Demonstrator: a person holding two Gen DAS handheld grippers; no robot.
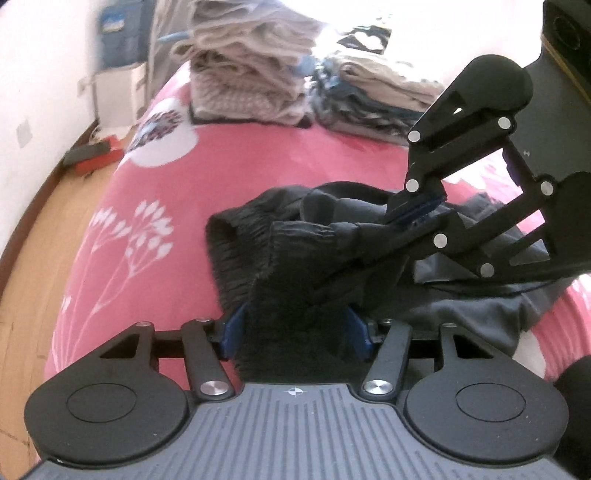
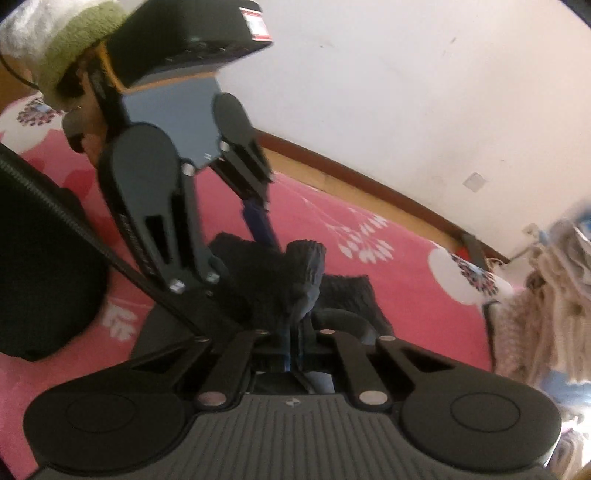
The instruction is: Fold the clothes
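Note:
A dark garment with a ribbed black cuff [image 1: 288,240] lies bunched on the pink bedspread [image 1: 166,184]. In the left wrist view my left gripper [image 1: 295,332] has its blue pads on both sides of the thick cuff, which fills the gap between them. My right gripper [image 1: 417,214] reaches in from the upper right, its pads pinched on a fold further along the garment. In the right wrist view the right gripper [image 2: 295,354] is shut, with a tuft of the dark garment [image 2: 306,273] rising from its pads. The left gripper [image 2: 243,258] stands just beyond, over the same cloth.
Two stacks of folded clothes [image 1: 251,74] [image 1: 369,99] sit at the bed's far side, and a stack [image 2: 546,295] shows at the right in the right wrist view. Wooden floor [image 1: 37,240] with boxes runs along the left. A green sleeve [image 2: 74,33] and a black bundle [image 2: 44,277] are close by.

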